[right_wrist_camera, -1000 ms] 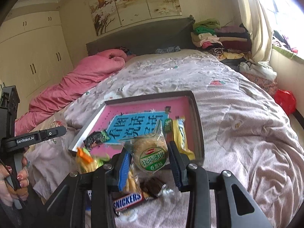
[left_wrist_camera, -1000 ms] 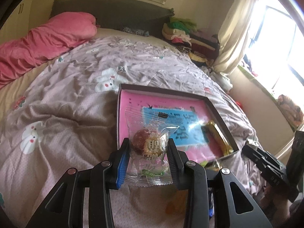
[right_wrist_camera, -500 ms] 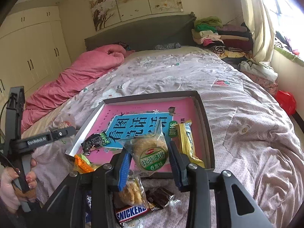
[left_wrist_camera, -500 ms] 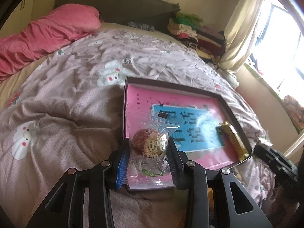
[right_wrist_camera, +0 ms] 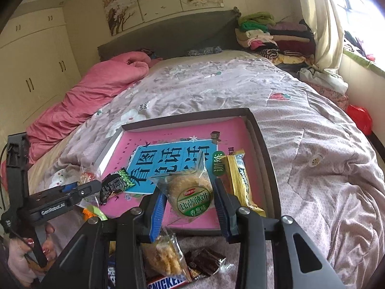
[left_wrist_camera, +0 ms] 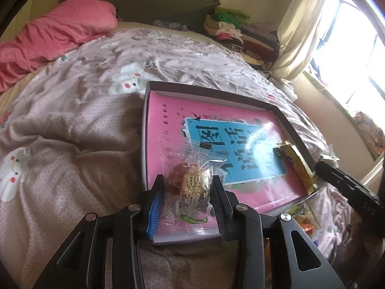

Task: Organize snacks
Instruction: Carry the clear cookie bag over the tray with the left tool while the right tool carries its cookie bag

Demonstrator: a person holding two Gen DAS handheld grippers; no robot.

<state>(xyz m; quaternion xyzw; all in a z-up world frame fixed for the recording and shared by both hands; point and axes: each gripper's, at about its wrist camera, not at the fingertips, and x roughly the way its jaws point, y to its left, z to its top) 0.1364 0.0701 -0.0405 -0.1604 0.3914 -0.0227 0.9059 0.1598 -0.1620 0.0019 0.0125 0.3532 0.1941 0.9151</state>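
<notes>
Now both carries sit mid-delivery. Left tongs [left_wrist_camera: 187, 192] clamped on a clear-wrapped pastry [left_wrist_camera: 189, 183], above the tray's [left_wrist_camera: 209, 89] near-left corner. Right tongs [right_wrist_camera: 190, 204] clamped on a green-label biscuit pack [right_wrist_camera: 192, 197], over the tray's near edge, just beside the yellow bar [right_wrist_camera: 240, 180] lying inside. Next, likely: lower and release. Tray's pink middle offers room; its raised rim needs clearing. Loose snacks [right_wrist_camera: 168, 260] lie on the bed short of the tray.

Most of the box [right_wrist_camera: 269, 159] floor is bare pink; only the yellow bar [right_wrist_camera: 239, 183] hugs its right edge, and loose snacks [right_wrist_camera: 168, 262] crowd its near edge.
</notes>
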